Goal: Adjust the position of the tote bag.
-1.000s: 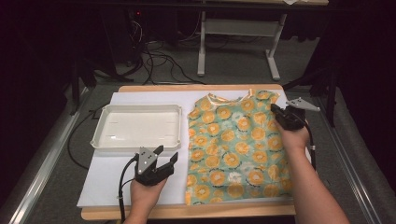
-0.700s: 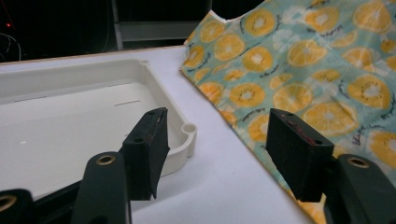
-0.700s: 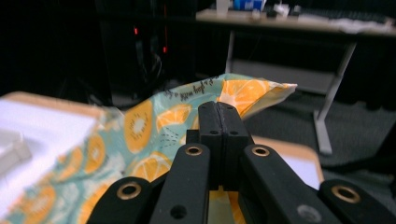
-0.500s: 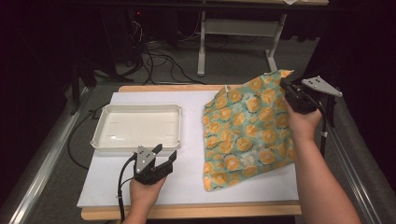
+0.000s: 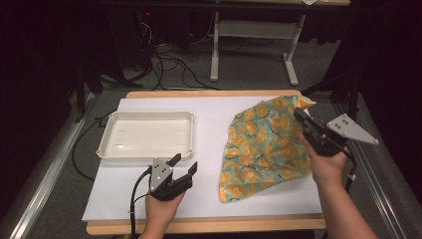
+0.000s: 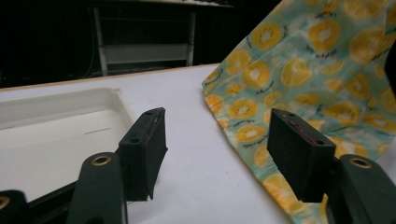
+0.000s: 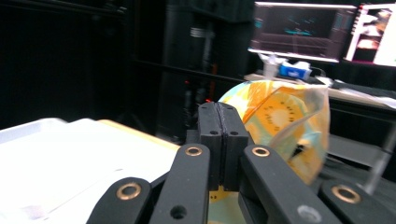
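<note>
Two tongs are at work over a white-covered wooden surface [image 5: 209, 112]. Right tongs [image 5: 300, 115] are pressed together, pinching a corner of the teal cloth printed with orange citrus slices [image 5: 261, 144]; the cloth hangs from that raised corner, and its lower edge rests on the right half of the surface. Left tongs [image 5: 183, 167] sit near the front edge, spread; the jaws have just been opening a little further, with nothing between them.

Surroundings: a shallow white rectangular plastic tray [image 5: 147, 135] lies on the left half, just beyond the left tongs and well apart from the cloth. Bare white surface separates the left tongs from the cloth's near edge. Behind the surface, a grey metal stand [image 5: 249, 42] and black cables [image 5: 169, 67] on the floor.

View differences: the left gripper view shows the gap between both black pads [image 6: 147, 149], with the tray's rim [image 6: 116, 95] at left and the cloth [image 6: 299, 70] rising at right. The right gripper view shows the closed tongs [image 7: 222, 140] with folded cloth [image 7: 280, 123] bunched just past the tips, and lit monitors [image 7: 303, 30] behind.
</note>
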Demonstrator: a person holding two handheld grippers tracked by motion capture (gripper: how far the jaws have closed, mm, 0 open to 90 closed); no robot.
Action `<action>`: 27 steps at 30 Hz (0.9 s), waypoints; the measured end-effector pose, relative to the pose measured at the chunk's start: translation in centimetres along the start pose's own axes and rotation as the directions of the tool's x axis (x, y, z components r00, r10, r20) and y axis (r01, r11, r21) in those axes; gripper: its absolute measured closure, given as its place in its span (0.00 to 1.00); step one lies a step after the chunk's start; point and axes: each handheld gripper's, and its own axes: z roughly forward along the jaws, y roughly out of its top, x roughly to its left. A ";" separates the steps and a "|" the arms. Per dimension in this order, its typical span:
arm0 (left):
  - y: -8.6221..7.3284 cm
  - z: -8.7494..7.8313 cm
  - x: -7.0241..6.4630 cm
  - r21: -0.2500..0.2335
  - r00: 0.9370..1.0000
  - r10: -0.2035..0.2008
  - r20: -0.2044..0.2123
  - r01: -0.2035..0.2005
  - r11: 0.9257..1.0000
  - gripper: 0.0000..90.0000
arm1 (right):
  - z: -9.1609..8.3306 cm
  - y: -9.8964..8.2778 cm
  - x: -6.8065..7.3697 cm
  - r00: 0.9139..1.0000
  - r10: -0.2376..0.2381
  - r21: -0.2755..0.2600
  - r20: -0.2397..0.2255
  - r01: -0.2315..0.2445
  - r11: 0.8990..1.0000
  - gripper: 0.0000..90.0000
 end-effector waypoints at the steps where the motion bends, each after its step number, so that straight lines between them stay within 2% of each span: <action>1: 0.1 -0.1 -0.3 -0.010 1.000 0.000 0.008 0.000 1.000 0.40 | -1.4 -0.4 1.3 0.999 -0.005 -0.008 -0.036 0.005 1.000 1.00; 3: 0.3 -0.2 -1.1 -0.024 1.000 0.012 0.021 -0.011 1.000 0.40 | -1.9 -0.7 1.8 0.999 -0.006 -0.009 -0.051 0.005 1.000 1.00; 5: 0.4 -0.1 -1.8 -0.032 0.999 0.025 0.033 -0.024 0.999 0.38 | -3.1 -1.4 3.0 0.996 -0.012 -0.003 -0.090 0.012 1.000 1.00; 6: 0.5 0.0 -2.2 -0.033 0.999 0.027 0.045 -0.026 0.999 0.37 | -4.2 -2.6 4.4 0.991 -0.006 0.018 -0.133 0.009 1.000 1.00; 7: 0.5 0.0 -2.4 -0.029 0.998 0.039 0.042 -0.038 0.999 0.37 | -4.2 -2.6 4.4 0.991 -0.006 0.018 -0.133 0.009 1.000 1.00; 8: 0.5 0.2 -2.8 -0.021 0.997 0.047 0.055 -0.046 0.999 0.37 | -4.6 -3.0 4.9 0.989 0.003 0.032 -0.149 0.002 0.999 1.00; 9: 0.5 0.4 -3.1 -0.015 0.997 0.051 0.064 -0.050 0.999 0.36 | -5.4 -4.6 6.3 0.982 0.005 0.081 -0.186 0.010 0.997 1.00; 11: 0.5 0.7 -3.7 -0.004 0.995 0.068 0.074 -0.068 0.998 0.35 | -5.6 -6.2 7.5 0.976 0.000 0.140 -0.219 0.032 0.990 1.00; 12: 0.6 0.9 -4.0 -0.002 0.994 0.081 0.073 -0.081 0.997 0.35 | -5.6 -6.2 7.5 0.976 0.000 0.140 -0.219 0.032 0.990 1.00; 13: 0.7 1.0 -4.3 0.001 0.992 0.097 0.075 -0.097 0.995 0.35 | -5.7 -6.9 7.8 0.973 -0.004 0.162 -0.231 0.042 0.986 1.00; 14: 0.8 1.2 -4.6 -0.001 0.992 0.100 0.080 -0.100 0.995 0.34 | -5.7 -8.0 8.3 0.969 0.016 0.202 -0.248 0.035 0.979 1.00; 15: 0.9 1.4 -4.9 -0.003 0.991 0.102 0.084 -0.102 0.995 0.34 | -5.6 -9.0 8.6 0.965 0.017 0.239 -0.262 0.048 0.970 1.00; 16: 0.9 1.6 -5.1 -0.005 0.991 0.094 0.090 -0.094 0.996 0.34 | -5.4 -10.3 9.2 0.959 0.008 0.285 -0.285 0.077 0.955 1.00; 17: 0.9 1.9 -5.4 -0.008 0.991 0.078 0.106 -0.077 0.997 0.34 | -5.3 -10.9 9.4 0.956 0.017 0.316 -0.294 0.081 0.945 1.00; 18: 0.9 2.3 -5.8 -0.008 0.991 0.073 0.112 -0.072 0.997 0.33 | -5.2 -11.5 9.7 0.951 0.024 0.340 -0.309 0.087 0.937 1.00; 19: 0.8 2.9 -6.1 -0.007 0.991 0.076 0.113 -0.076 0.997 0.34 | -5.2 -11.5 9.7 0.951 0.024 0.340 -0.309 0.087 0.937 1.00; 20: 0.7 3.6 -6.6 -0.004 0.990 0.074 0.122 -0.075 0.997 0.34 | -5.1 -12.0 10.0 0.948 0.021 0.361 -0.318 0.100 0.927 1.00; 21: 0.5 4.2 -6.9 0.001 0.989 0.064 0.133 -0.064 0.998 0.33 | -4.9 -12.8 10.5 0.941 0.016 0.405 -0.339 0.130 0.905 1.00; 23: 0.2 5.2 -7.7 0.005 0.986 0.049 0.158 -0.051 0.999 0.33 | -4.9 -12.9 10.5 0.939 0.012 0.411 -0.343 0.139 0.901 1.00; 24: 0.1 5.6 -8.0 0.002 0.985 0.054 0.164 -0.056 0.998 0.33 | -4.8 -13.2 10.5 0.938 0.033 0.431 -0.345 0.127 0.894 1.00; 25: -0.2 6.1 -8.6 0.002 0.983 0.065 0.174 -0.067 0.998 0.33 | -4.6 -13.8 10.6 0.934 0.040 0.452 -0.355 0.134 0.882 1.00; 26: -0.3 6.5 -9.0 0.005 0.980 0.067 0.187 -0.069 0.998 0.33 | -4.6 -13.8 10.6 0.934 0.040 0.452 -0.355 0.134 0.882 1.00; 27: -0.7 7.5 -10.0 0.016 0.975 0.071 0.212 -0.076 0.997 0.32 | -4.5 -14.2 11.0 0.930 0.029 0.466 -0.367 0.157 0.871 1.00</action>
